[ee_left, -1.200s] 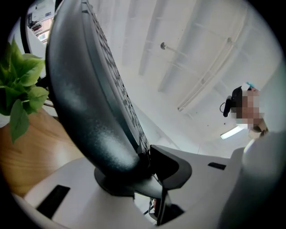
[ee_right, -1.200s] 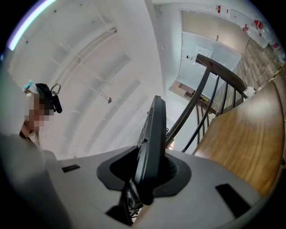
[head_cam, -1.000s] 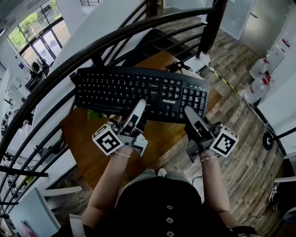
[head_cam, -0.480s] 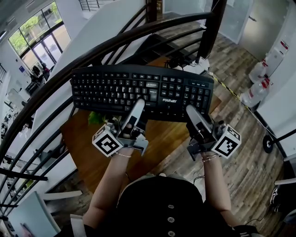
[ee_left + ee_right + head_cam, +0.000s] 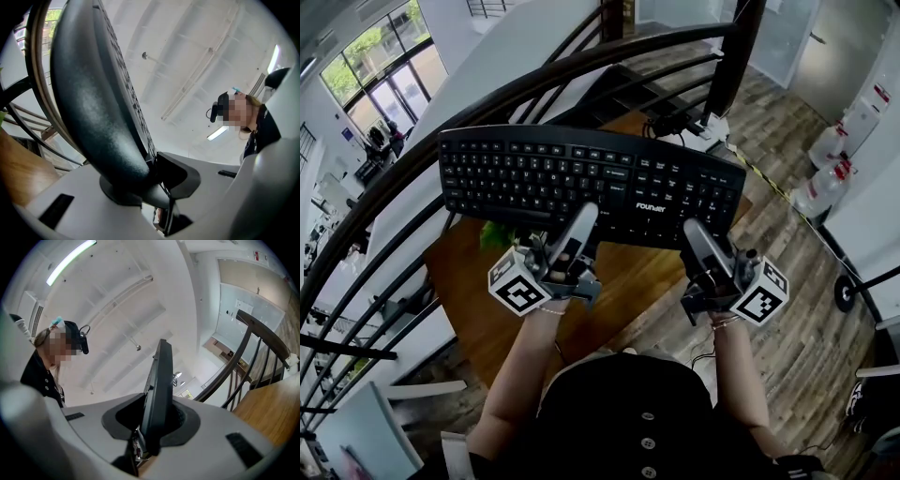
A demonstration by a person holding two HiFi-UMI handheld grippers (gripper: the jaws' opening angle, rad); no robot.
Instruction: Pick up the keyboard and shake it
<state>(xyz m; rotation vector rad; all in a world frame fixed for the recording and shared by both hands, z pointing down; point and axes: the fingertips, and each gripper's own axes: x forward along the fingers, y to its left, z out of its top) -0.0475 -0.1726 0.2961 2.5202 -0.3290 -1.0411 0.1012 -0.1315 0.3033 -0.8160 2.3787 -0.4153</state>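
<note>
we find the keyboard (image 5: pixel 591 183) clear of the wooden table (image 5: pixel 478 281), carried in the air in front of the person, its long side running left to right and its key face turned toward the head camera. the left gripper (image 5: pixel 581 223) has hold of the near long edge at about mid-length. the right gripper (image 5: pixel 696 232) has the same edge below the number pad, well apart from the first. in the left gripper view the jaws stand partly closed, with the dark rounded edge of the keyboard clamped between the pads. the right gripper view shows the like: a thin black edge rising from between narrow-set jaws. both gripper views look up at ceiling and light fittings, so we judge the board to be tipped up steeply, its lower edge in the jaws. the two-point hold along one edge appears chosen to stop a long, light board from twisting or pivoting under shaking. we judge the pick-up done and the shaking the step in hand. hazards noted: the dark railing (image 5: pixel 487 103) runs behind the far edge in the head view, and a wide swing might strike it. the grip is on a thin lip only, so hard shaking might work it loose.
</note>
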